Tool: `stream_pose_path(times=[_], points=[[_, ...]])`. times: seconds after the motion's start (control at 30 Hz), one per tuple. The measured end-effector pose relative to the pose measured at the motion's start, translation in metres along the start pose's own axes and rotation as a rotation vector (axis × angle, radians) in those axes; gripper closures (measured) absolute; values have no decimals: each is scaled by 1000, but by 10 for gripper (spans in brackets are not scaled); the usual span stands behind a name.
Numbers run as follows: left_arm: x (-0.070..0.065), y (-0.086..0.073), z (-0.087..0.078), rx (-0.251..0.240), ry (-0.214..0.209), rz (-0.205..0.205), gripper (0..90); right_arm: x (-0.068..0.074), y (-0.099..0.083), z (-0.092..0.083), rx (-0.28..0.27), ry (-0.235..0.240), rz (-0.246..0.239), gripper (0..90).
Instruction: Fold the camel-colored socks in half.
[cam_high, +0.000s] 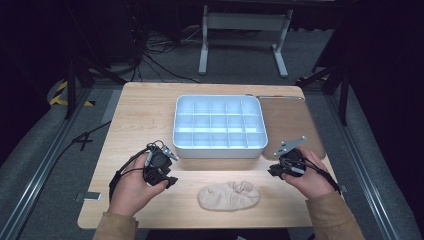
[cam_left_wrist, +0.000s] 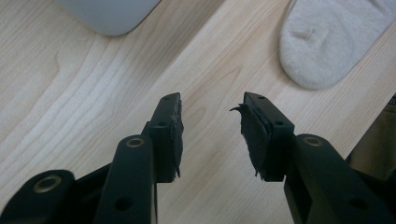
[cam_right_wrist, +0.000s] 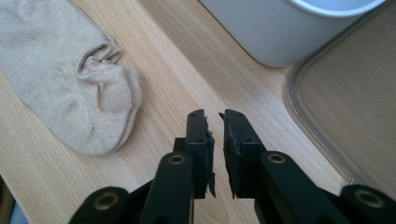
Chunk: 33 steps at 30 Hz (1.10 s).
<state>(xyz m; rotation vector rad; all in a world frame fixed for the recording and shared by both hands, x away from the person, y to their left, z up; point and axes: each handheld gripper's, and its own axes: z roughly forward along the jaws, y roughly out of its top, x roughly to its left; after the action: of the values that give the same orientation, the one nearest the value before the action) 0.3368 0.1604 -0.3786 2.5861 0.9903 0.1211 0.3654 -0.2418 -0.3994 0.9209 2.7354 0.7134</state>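
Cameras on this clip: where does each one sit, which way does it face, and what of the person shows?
High view: above the person's side, looking forward and down on the table, divided tray and beige sock; both forearms and hands show.
Left gripper view: rides the left hand-held gripper, looking down along its parted jaws at the tabletop, sock toe and a tray corner.
Right gripper view: rides the right hand-held gripper, jaws nearly closed on nothing, facing the sock's cuff, tray wall and clear lid.
Shared: all three show the sock and tray.
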Motion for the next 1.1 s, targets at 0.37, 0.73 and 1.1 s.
stream_pose_path(times=[0.37,0.73,1.1], points=[[-3,-1,-19,-17,-2,-36,547,5,-1,1,-5,38,49,751],[-30,18,-18,-48,-62,-20,546,10,-3,-1,-20,64,53,721],[-50,31,-3,-44,-118,4,551,21,-2,7,-10,121,51,711]])
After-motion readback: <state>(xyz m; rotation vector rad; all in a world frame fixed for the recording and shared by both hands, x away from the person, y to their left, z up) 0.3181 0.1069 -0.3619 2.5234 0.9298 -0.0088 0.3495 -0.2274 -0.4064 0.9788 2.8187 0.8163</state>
